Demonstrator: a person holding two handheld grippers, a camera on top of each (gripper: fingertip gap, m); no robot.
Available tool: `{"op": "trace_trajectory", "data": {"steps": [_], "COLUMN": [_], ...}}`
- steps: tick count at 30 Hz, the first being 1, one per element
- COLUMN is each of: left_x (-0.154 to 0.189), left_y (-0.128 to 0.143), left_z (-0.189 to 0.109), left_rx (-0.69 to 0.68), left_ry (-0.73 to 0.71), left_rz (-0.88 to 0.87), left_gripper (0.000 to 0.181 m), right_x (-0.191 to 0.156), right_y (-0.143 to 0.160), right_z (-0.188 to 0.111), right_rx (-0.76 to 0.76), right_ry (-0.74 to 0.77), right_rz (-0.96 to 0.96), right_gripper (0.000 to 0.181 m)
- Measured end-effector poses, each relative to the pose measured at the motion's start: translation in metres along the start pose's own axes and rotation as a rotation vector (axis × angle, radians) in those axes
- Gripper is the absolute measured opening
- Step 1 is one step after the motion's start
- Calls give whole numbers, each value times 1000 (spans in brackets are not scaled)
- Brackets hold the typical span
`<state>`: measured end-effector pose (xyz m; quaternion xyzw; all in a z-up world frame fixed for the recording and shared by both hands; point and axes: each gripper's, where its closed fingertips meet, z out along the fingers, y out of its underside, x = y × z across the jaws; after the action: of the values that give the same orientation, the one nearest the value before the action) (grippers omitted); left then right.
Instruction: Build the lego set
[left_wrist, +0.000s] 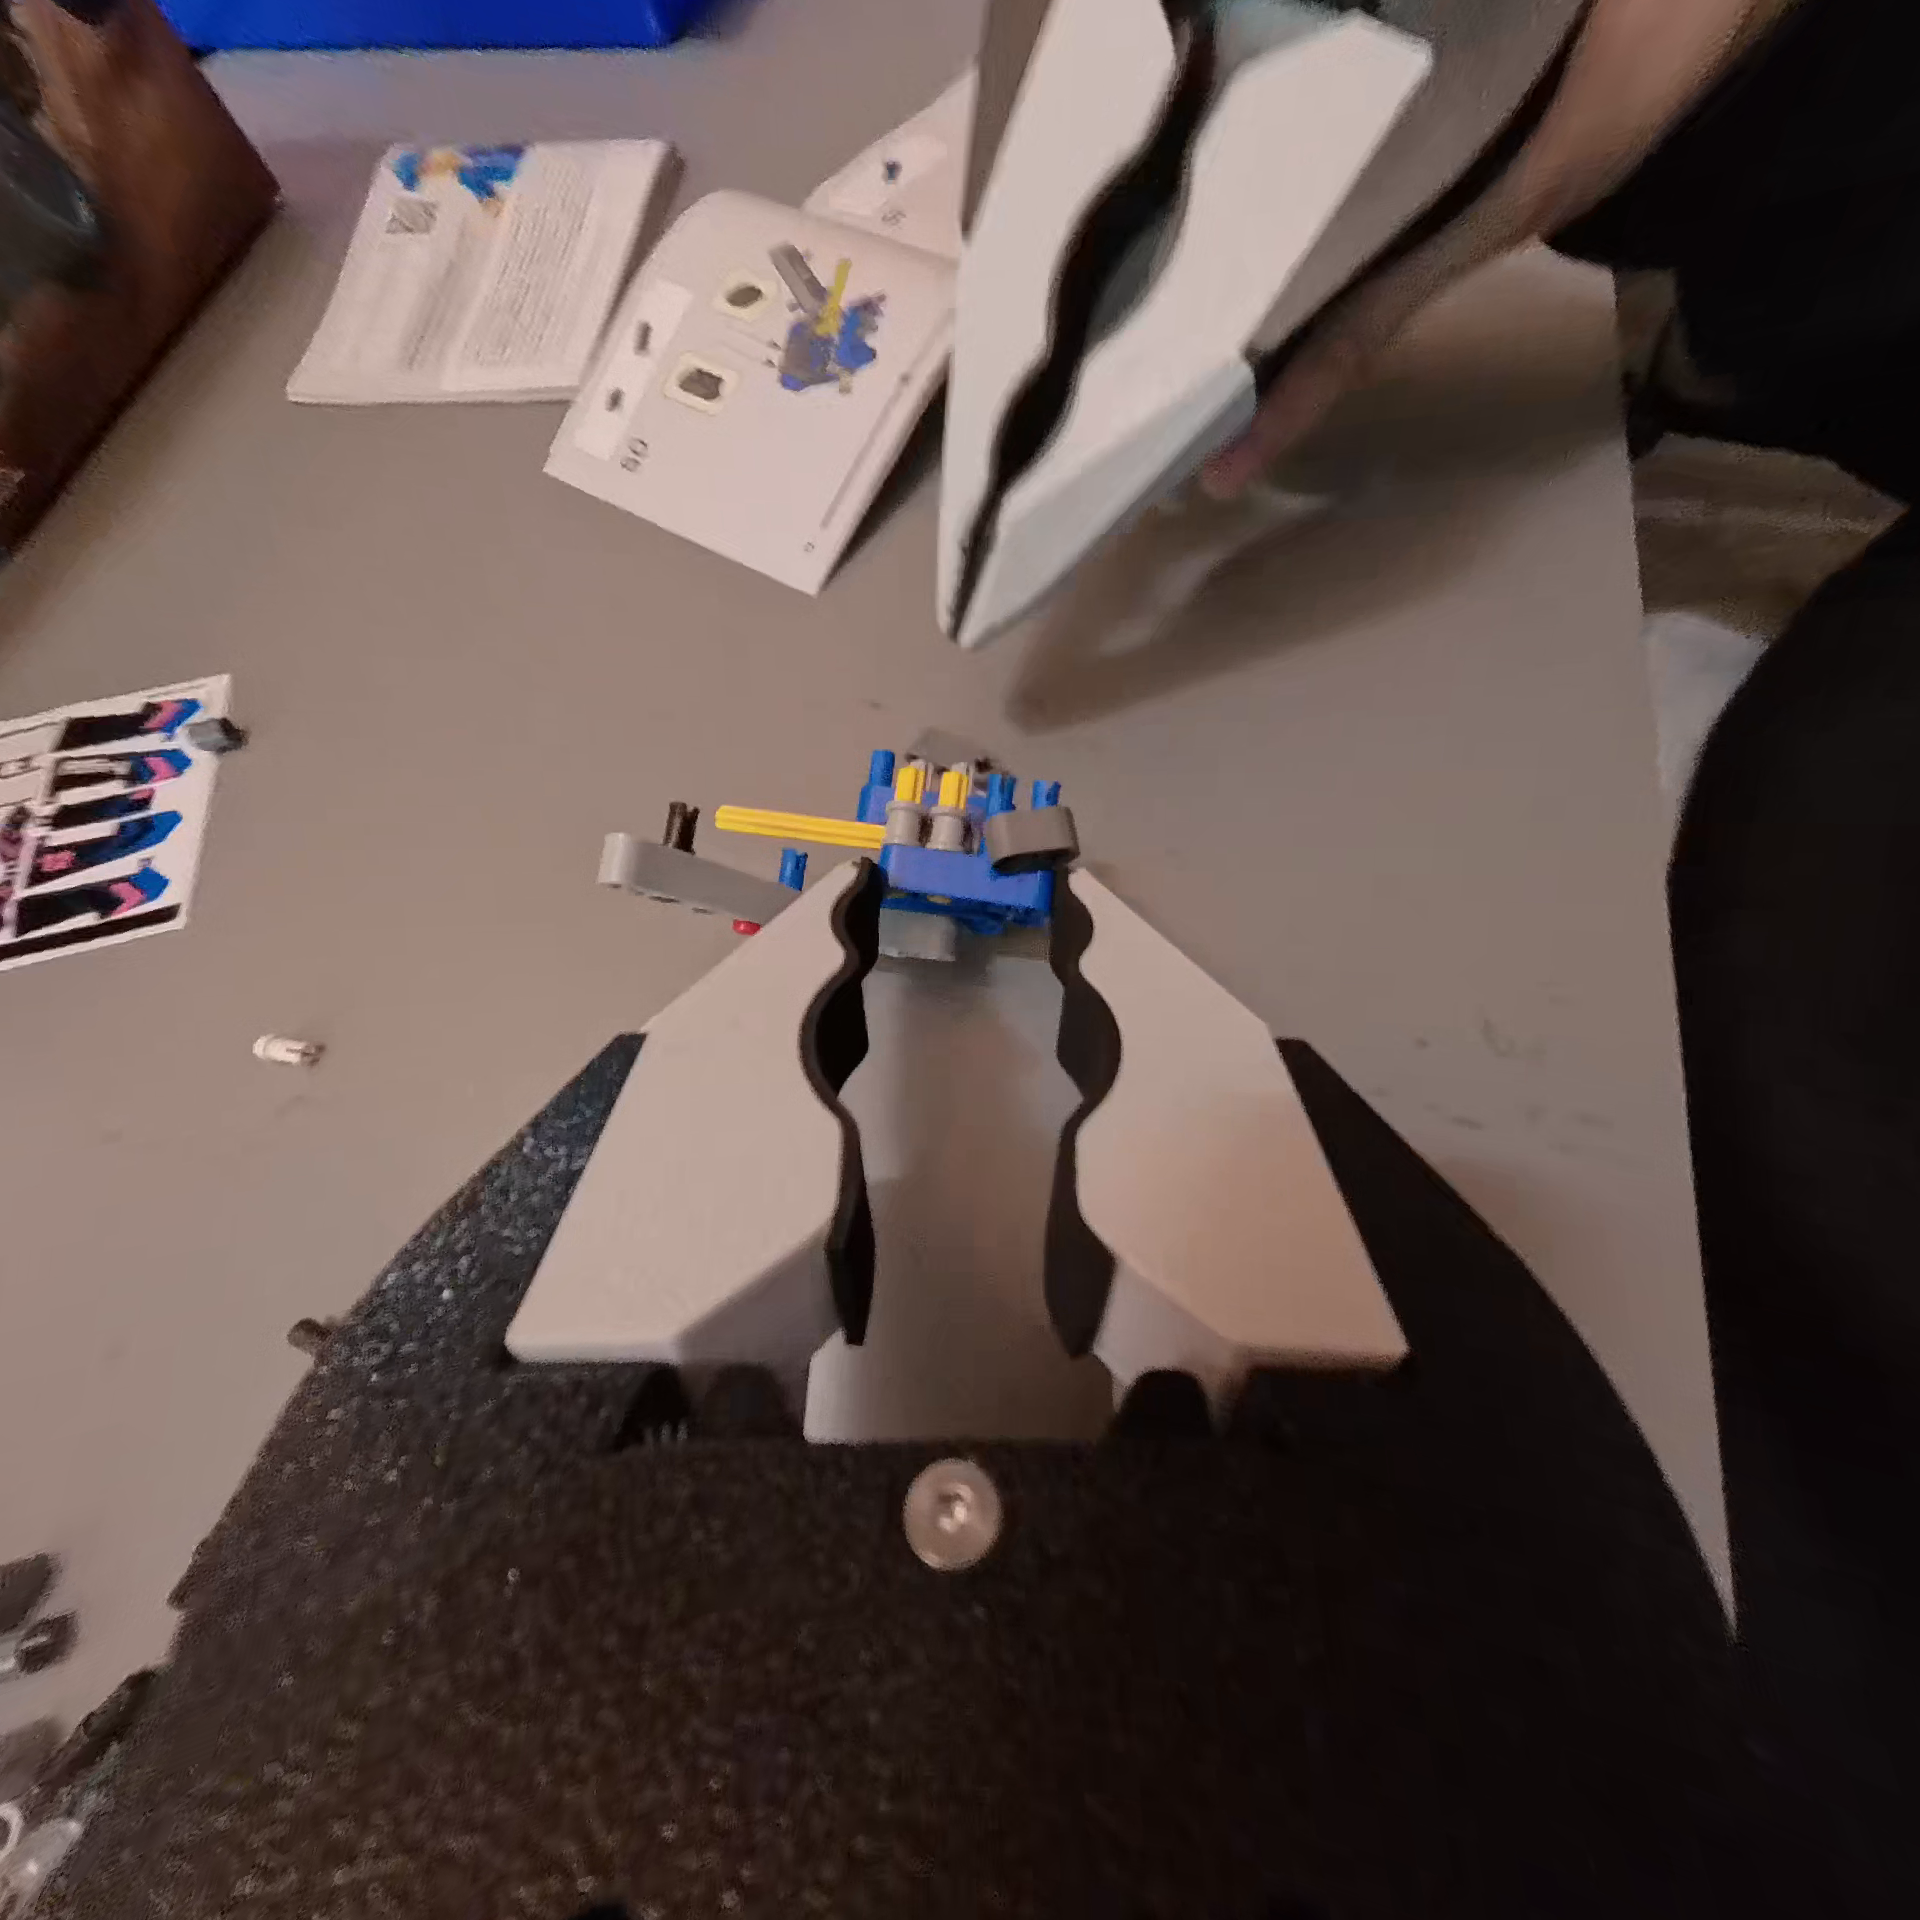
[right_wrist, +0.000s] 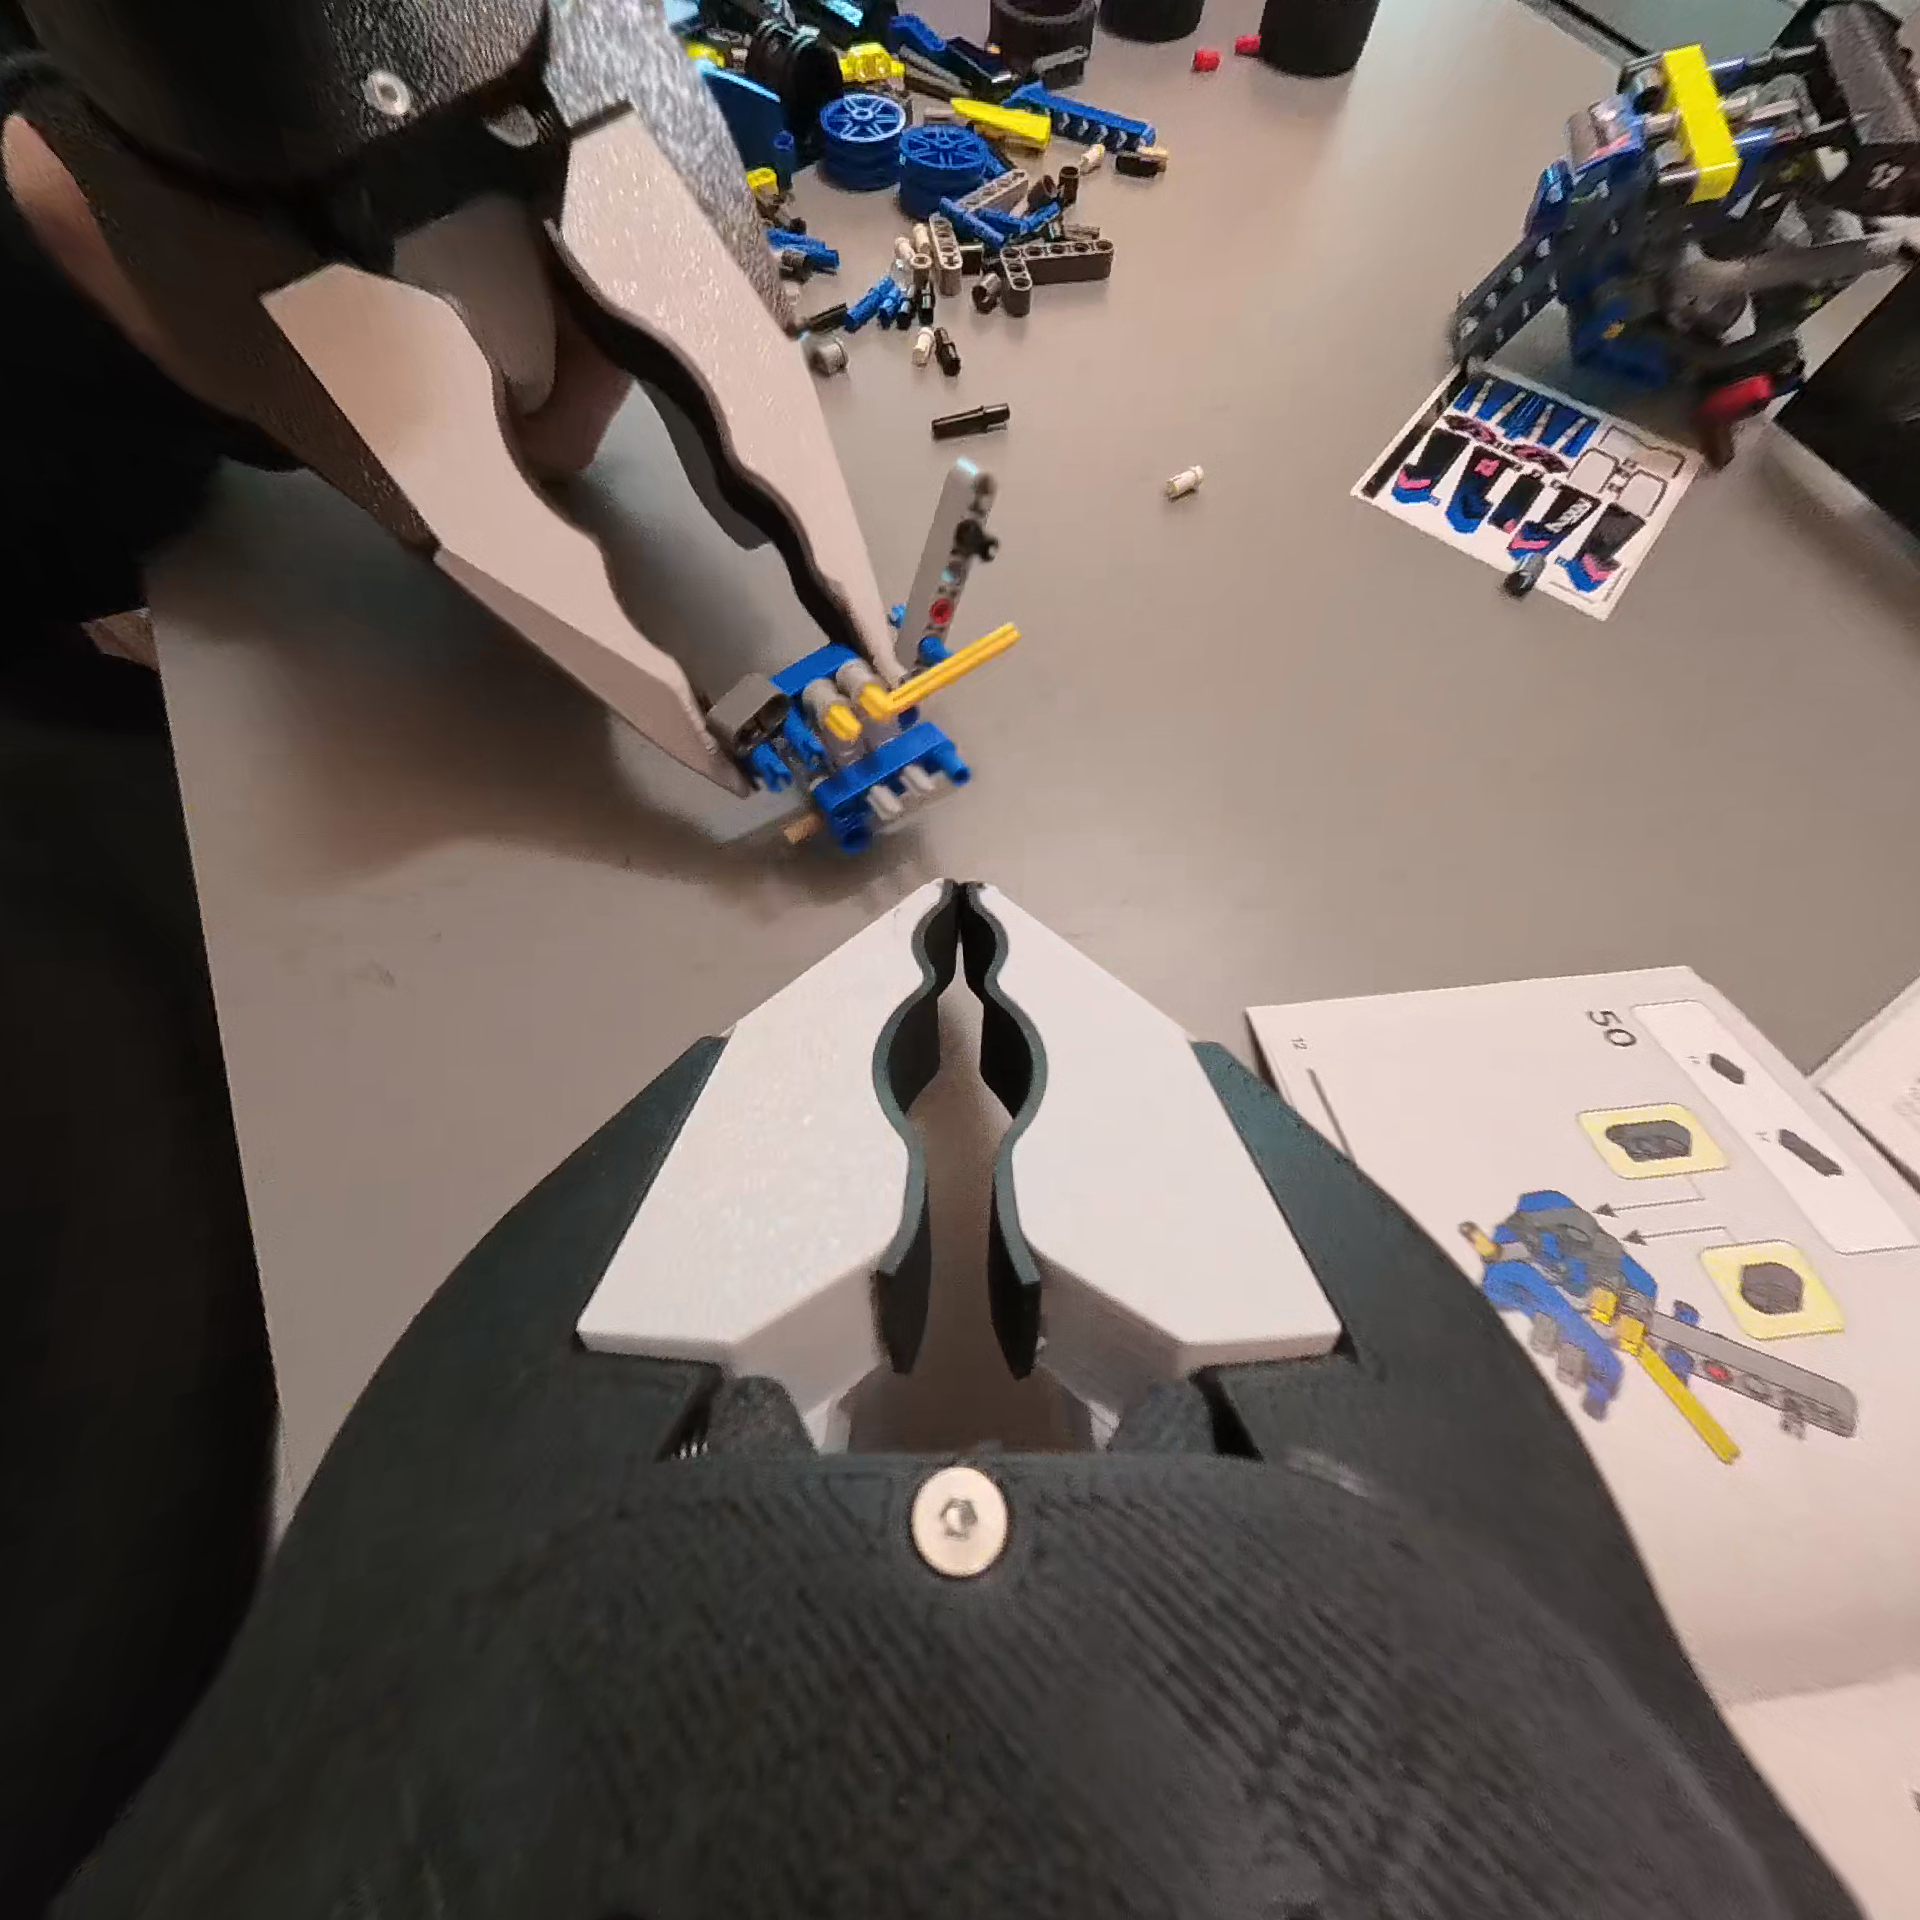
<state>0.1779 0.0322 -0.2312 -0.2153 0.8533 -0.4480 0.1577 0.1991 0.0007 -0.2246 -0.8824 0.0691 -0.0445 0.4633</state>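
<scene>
Two grippers are working over one grey table (right_wrist: 1195, 727). The left gripper (left_wrist: 961, 894) is holding the small blue lego assembly (left_wrist: 951, 857) between its fingertips, its jaws set at a narrow spread on either side of the blue block, and the assembly is resting on the table near the person's side of it. One yellow rod (left_wrist: 800, 826) is sticking out of the assembly to the left, and one grey beam (left_wrist: 675, 873) is lying against its left side. The right gripper (right_wrist: 958, 888) is hovering empty, its tips closed together with nothing between them, just right of the assembly and apart from it.

Two booklets are lying on the table: one open instruction booklet (right_wrist: 1558, 1247) close to the right gripper and one closed booklet (left_wrist: 488, 270) farther off. One sticker sheet (right_wrist: 1527, 499) is lying flat, with one larger blue and yellow model (right_wrist: 1704, 208) standing beyond it. One pile of loose pieces (right_wrist: 935, 177) is spreading along the far side. Two stray pins are lying alone on open table: one black pin (right_wrist: 969, 419) and one pale pin (right_wrist: 1184, 481).

The table edge is running close behind the left gripper. Bare table is lying open between the assembly, the sticker sheet and the open booklet.
</scene>
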Motion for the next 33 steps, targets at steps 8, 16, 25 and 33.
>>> {"op": "trace_trajectory", "data": {"steps": [8, 16, 25, 33], "left_x": [0, 9, 1, -38], "left_y": [-44, -58, -4, 3], "left_z": [-19, -19, -6, -87], "left_rx": [321, 390, 27, 79], "left_ry": [42, 190, 146, -24], "left_rz": [1, -110, -36, 46], "left_gripper": [30, 30, 34, 34], "right_x": [-16, -26, -19, -19], "right_y": [-29, -44, -4, 5], "right_z": [-2, -1, 24, 40], "right_rx": [199, 290, 10, -132], "right_ry": [-115, -195, -86, -49], "right_rz": [30, -41, -178, -220], "right_gripper": [50, 37, 16, 17]}}
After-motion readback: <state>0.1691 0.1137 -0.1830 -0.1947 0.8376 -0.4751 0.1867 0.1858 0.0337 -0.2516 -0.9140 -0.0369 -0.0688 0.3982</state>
